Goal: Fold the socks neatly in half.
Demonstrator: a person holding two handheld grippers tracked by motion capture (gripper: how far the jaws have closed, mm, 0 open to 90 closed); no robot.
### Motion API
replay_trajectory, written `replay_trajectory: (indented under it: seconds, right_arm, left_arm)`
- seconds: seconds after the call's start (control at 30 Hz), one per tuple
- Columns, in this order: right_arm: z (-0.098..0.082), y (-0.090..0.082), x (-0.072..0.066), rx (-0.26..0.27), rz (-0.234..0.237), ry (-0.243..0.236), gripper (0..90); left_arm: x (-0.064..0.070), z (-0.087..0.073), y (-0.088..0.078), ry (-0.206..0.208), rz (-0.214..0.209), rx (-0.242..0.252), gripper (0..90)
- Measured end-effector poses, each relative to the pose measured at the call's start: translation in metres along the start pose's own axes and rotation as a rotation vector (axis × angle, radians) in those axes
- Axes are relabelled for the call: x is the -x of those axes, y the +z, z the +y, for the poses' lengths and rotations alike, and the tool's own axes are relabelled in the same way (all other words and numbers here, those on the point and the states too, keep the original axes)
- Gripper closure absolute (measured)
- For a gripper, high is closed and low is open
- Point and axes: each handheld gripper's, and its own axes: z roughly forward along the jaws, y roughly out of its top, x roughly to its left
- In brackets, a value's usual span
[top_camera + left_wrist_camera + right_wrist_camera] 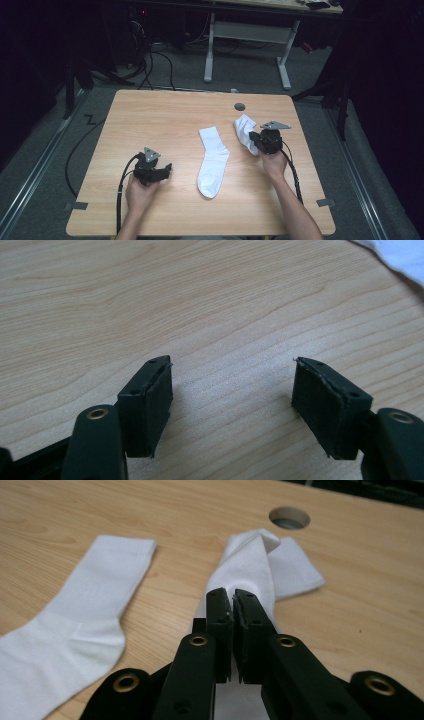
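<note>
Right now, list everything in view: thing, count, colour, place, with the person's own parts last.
flat sock: one, white, laid out flat near the middle of the table.
crumpled sock: one, white, right of the flat sock, pinched between the right gripper's jaws, its far end folded over on the table.
table: one, light wood, bearing both socks.
cable hole: one, round, grey, near the table's far edge.
white desk frame: one, on the floor beyond the table.
floor cables: several, black, beyond the table at far left.
left gripper: one, black, jaws open over bare wood, left of the flat sock.
right gripper: one, black, jaws shut on the crumpled sock.
hands: two, one on each gripper.
</note>
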Motion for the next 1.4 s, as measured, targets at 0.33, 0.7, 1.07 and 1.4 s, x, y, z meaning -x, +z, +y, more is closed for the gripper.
replay_trajectory:
  seconds: [0.33, 0.7, 1.07, 1.4]
  right_arm:
    - [0.025, -0.024, -0.007, 0.083, 0.019, -0.028, 86.1]
    - [0.038, -0.046, -0.012, 0.15, 0.034, -0.037, 86.0]
    - [0.053, -0.053, -0.017, 0.176, 0.054, -0.045, 86.0]
    - [0.076, -0.055, -0.028, 0.184, 0.08, -0.068, 86.1]
  left_arm:
    - [0.0, 0.0, 0.0, 0.0, 0.0, 0.0, 32.7]
    - [0.0, 0.0, 0.0, -0.002, 0.003, -0.001, 32.7]
    - [0.0, 0.0, 0.0, -0.002, 0.003, -0.001, 32.6]
    - [0.0, 0.0, 0.0, -0.002, 0.005, -0.001, 32.9]
